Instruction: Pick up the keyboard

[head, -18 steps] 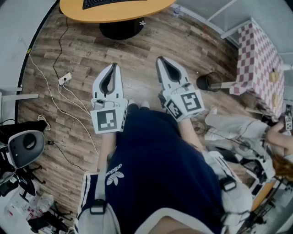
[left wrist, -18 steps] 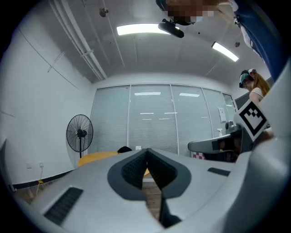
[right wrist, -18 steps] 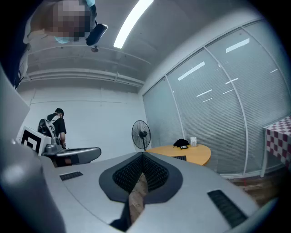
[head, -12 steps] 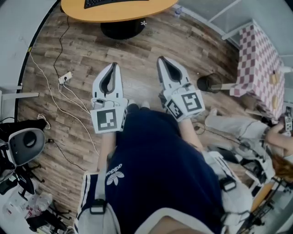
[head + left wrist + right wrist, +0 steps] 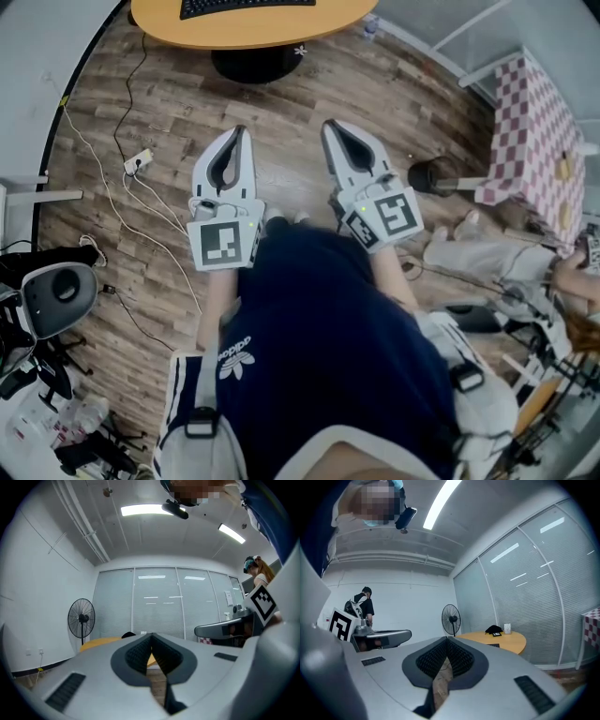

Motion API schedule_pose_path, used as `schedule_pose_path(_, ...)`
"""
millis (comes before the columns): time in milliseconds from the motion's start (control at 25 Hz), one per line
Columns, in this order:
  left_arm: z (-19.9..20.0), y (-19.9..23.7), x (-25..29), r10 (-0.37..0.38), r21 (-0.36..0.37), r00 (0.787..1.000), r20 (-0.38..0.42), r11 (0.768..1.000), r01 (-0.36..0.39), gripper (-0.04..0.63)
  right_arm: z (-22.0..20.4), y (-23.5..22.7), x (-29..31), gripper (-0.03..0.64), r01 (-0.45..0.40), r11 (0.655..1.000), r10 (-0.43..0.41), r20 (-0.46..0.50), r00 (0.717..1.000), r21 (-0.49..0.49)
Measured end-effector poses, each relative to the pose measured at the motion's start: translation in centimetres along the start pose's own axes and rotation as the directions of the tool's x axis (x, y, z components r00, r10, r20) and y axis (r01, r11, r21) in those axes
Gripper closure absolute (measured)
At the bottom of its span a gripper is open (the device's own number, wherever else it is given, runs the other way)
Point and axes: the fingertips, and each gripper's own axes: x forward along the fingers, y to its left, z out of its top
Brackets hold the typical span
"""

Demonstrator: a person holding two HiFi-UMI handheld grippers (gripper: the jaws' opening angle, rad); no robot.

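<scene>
Fingers of the left gripper and the right gripper meet tip to tip, with nothing between them. Both are held level over the wooden floor at centre. Keyboard lies on the orange table at 12 o'clock, well apart. Recommendation: close the gap first, part the jaws before contact, then take the keyboard at its two ends and lift it flat.

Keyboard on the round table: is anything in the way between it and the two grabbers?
Nothing visible. Only bare wood-plank floor lies between the shut left gripper, the shut right gripper and the round orange table bearing the black keyboard.
</scene>
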Motion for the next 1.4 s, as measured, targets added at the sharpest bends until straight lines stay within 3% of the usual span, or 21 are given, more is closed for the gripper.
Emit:
schedule_pose_path(240,-0.1,1.5,0.6,-0.007,0.003,1.0,-0.003,1.0,0.007,0.592,-0.3,0.0,1.2,0.614,0.037,0.999,-0.037,-0.014,0.999,-0.028)
schedule_pose_path(640,-1.4,5.9,4.5,0.048,-0.04,0.998,-0.026,0.998,-0.049,0.592,-1.0,-1.5,6.6,0.614,0.005,1.0,-0.006,-0.051,0.999,-0.018)
schedule_pose_path(920,-1.6,8.3,11.5,0.077,0.001,0.996,-0.045,0.997,-0.077,0.592,0.5,-7.2,12.8,0.614,-0.017,0.999,0.016,-0.044,0.999,-0.029)
schedule_pose_path(1120,-0.7,9.9,16.7,0.114,-0.003,0.993,-0.015,0.993,-0.114,0.592,1.4,-11.3,17.0,0.614,-0.038,0.999,0.037,-0.046,0.998,-0.032)
schedule_pose_path(1400,-1.6,10.2,19.7,0.124,0.01,0.991,-0.042,0.992,-0.123,0.592,0.7,-14.7,18.7,0.614,-0.02,1.0,0.019,-0.07,0.997,-0.017)
